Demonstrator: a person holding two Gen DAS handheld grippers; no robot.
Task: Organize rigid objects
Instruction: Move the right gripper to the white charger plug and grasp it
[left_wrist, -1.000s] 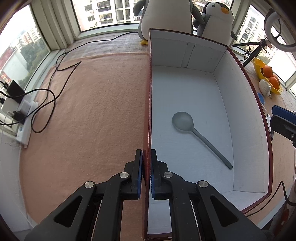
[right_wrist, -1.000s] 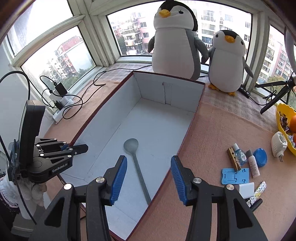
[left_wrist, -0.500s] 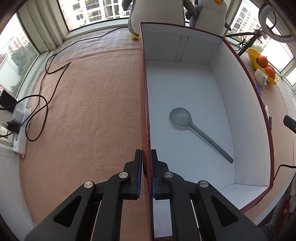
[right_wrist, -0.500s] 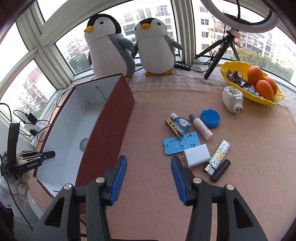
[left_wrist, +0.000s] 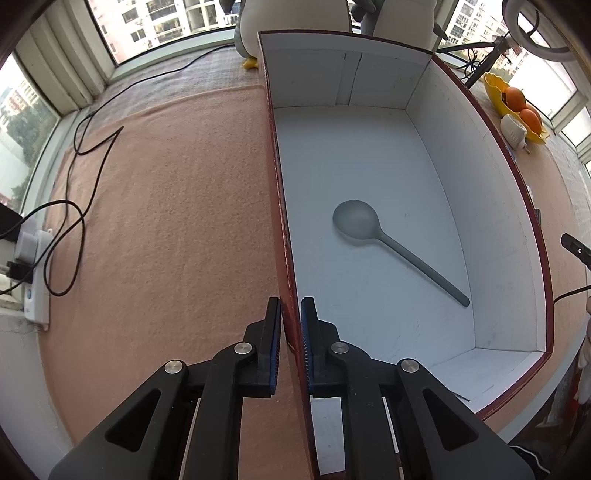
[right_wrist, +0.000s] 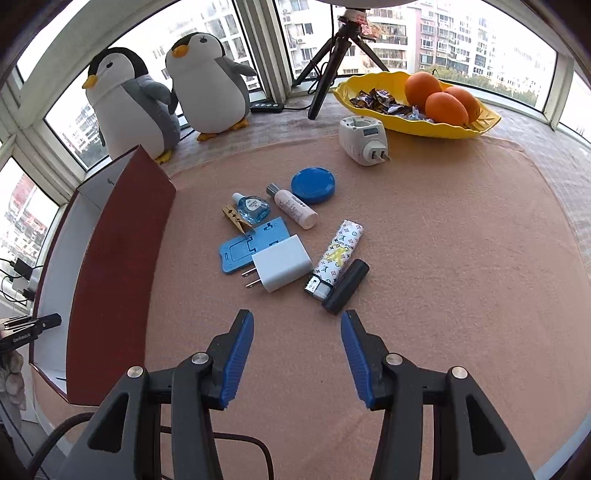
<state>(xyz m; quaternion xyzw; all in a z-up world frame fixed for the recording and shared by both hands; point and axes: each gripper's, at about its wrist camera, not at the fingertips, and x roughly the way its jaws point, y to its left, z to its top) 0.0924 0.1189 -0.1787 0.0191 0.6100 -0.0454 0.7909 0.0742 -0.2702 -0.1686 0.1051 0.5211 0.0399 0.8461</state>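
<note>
My left gripper (left_wrist: 291, 325) is shut on the left wall of a red box with a white inside (left_wrist: 280, 206). A grey spoon (left_wrist: 391, 243) lies on the box floor. My right gripper (right_wrist: 297, 332) is open and empty above the pink cloth, just in front of a cluster of small items: a white charger (right_wrist: 279, 267), a blue phone stand (right_wrist: 247, 249), a patterned lighter (right_wrist: 338, 258), a black tube (right_wrist: 345, 286), a small white bottle (right_wrist: 295, 210), a blue lid (right_wrist: 313, 184), an eye-drop bottle (right_wrist: 251, 208) and a wooden clothespin (right_wrist: 234, 218). The box (right_wrist: 114, 269) stands left of them.
Two penguin plush toys (right_wrist: 166, 99) sit at the window behind the box. A yellow dish with oranges and sweets (right_wrist: 417, 103), a white plug adapter (right_wrist: 364, 142) and a tripod (right_wrist: 332, 59) are at the back right. A power strip and cables (left_wrist: 37, 266) lie at the left edge.
My right gripper has swung right, away from over the box to face the cluster of small items, and stays open. My left gripper keeps its hold on the box wall.
</note>
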